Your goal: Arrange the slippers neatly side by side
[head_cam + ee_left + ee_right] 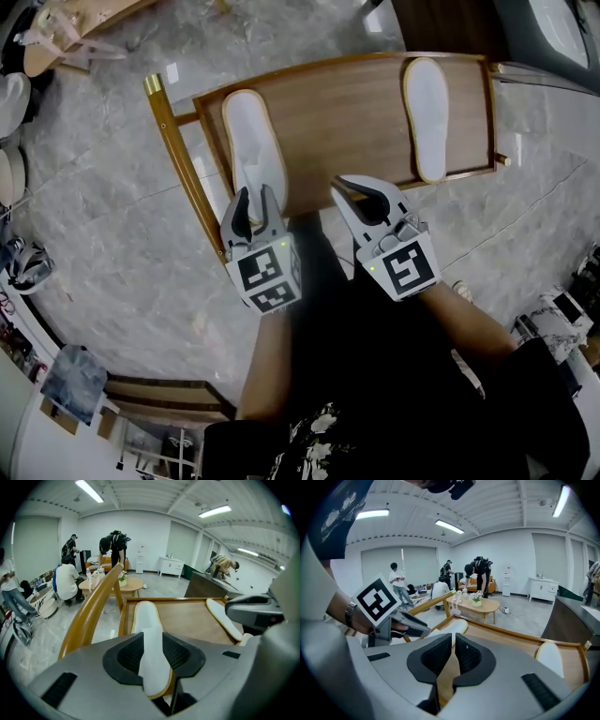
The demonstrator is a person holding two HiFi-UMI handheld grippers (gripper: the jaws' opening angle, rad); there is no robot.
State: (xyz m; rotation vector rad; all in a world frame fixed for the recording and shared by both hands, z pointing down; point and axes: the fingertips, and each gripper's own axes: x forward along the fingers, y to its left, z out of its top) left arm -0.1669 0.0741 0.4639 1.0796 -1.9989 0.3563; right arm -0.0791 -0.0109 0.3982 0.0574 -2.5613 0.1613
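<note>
Two white slippers lie soles up on a brown wooden table (pixel 347 112). The left slipper (pixel 253 141) runs along the table's left side, and the right slipper (pixel 427 117) lies far off at the right side. My left gripper (pixel 259 195) stands open at the near end of the left slipper (pixel 147 630), whose heel sits between the spread jaws without being pinched. Over the table's near edge, my right gripper (pixel 349 184) is shut with nothing in it; in its own view (pixel 453 656) the pads nearly meet over bare wood.
A light wooden rail (pixel 178 159) runs along the table's left edge. Grey marble floor surrounds the table. A dark cabinet (pixel 450 23) stands behind it. Farther off, several people stand around a round coffee table (pixel 480 605).
</note>
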